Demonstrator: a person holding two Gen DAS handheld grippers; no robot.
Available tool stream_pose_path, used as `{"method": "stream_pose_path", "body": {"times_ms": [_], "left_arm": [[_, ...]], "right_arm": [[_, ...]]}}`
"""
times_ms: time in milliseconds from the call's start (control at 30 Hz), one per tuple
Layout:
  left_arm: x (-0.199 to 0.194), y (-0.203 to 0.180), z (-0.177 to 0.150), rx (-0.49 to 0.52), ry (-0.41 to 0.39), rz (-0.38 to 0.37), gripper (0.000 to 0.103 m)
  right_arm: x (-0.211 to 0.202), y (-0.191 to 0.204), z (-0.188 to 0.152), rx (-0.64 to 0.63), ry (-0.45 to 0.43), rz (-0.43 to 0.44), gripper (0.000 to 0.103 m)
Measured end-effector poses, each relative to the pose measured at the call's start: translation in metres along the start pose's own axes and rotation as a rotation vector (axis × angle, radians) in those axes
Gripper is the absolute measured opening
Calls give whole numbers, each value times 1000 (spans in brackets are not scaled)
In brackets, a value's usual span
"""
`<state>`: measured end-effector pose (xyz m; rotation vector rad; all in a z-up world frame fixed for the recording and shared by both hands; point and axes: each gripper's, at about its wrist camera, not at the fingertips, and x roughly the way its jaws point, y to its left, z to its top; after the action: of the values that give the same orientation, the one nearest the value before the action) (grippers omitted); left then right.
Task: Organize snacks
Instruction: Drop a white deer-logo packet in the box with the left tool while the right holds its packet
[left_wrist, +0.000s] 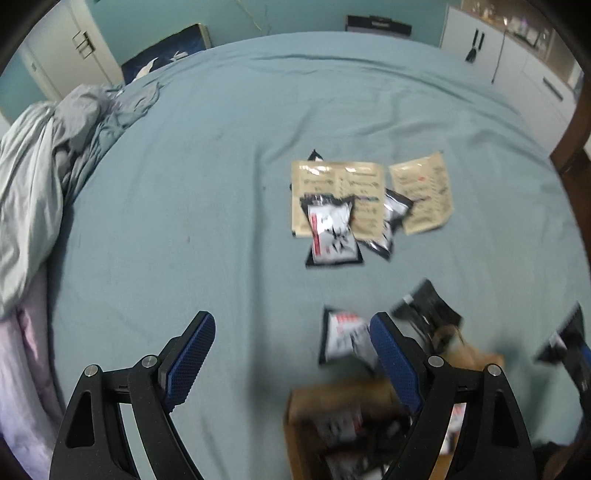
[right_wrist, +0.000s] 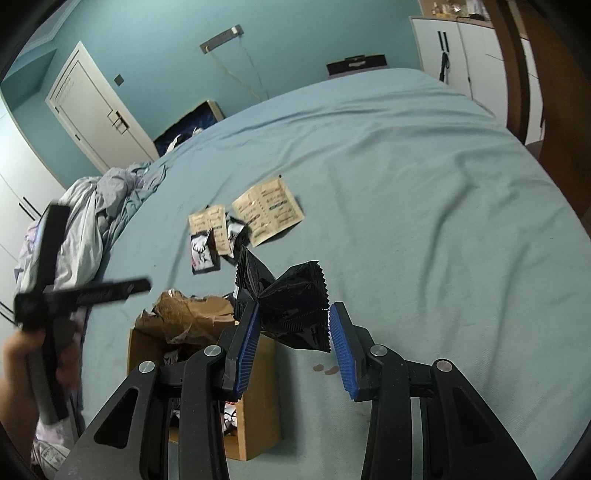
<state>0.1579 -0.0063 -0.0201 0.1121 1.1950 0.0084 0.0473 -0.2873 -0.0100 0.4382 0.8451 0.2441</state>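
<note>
Snack packets lie in a pile on the bed: beige packets (left_wrist: 338, 184) (right_wrist: 267, 214) and black-and-white packets (left_wrist: 332, 234) (right_wrist: 203, 254). A cardboard box (left_wrist: 306, 406) (right_wrist: 258, 402) holding several packets sits at the near edge. My left gripper (left_wrist: 291, 354) is open above the sheet; a black-and-white packet (left_wrist: 345, 338) appears in the air beside its right finger, blurred. My right gripper (right_wrist: 291, 332) holds a crumpled black packet (right_wrist: 288, 295) between its blue pads, just right of the box. The left gripper also shows in the right wrist view (right_wrist: 55, 291), blurred.
The bed is covered with a teal sheet (left_wrist: 184, 184). A bunched grey duvet (left_wrist: 40, 170) (right_wrist: 96, 221) lies at the left. White cabinets (left_wrist: 517, 62) and a wooden post (right_wrist: 546, 92) stand at the right. A white door (right_wrist: 92, 110) is at the back left.
</note>
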Motion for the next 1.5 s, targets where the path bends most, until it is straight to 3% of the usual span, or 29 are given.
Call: {"method": "stream_pose_path", "body": {"times_ms": [233,467,633,667,700,767,1067,1167,1500], "left_arm": [[55,-20,52,26,57,65,87],[99,-27,76,27,126,109,88],[101,-31,79,58,82,123,87],[100,-34,78,79,69,127,73],[99,-38,77,99,67,123,42],[100,-42,73,129,101,134,9],[22,-30,49,131,-33,117,7],[-10,-22,35,123,-59,95,2],[-77,17,-4,61,-131,21,2]], "right_arm": [[19,0,8,-6,46,18,37],[36,-5,21,1,71,18,37],[46,-9,20,22,107,33,37],[47,-9,20,22,111,30,37],[48,-9,20,21,112,26,37],[50,-8,21,18,114,13,37],[43,-2,20,21,85,-15,37],[43,-1,18,14,75,-29,37],[36,-3,12,29,62,-55,37]]}}
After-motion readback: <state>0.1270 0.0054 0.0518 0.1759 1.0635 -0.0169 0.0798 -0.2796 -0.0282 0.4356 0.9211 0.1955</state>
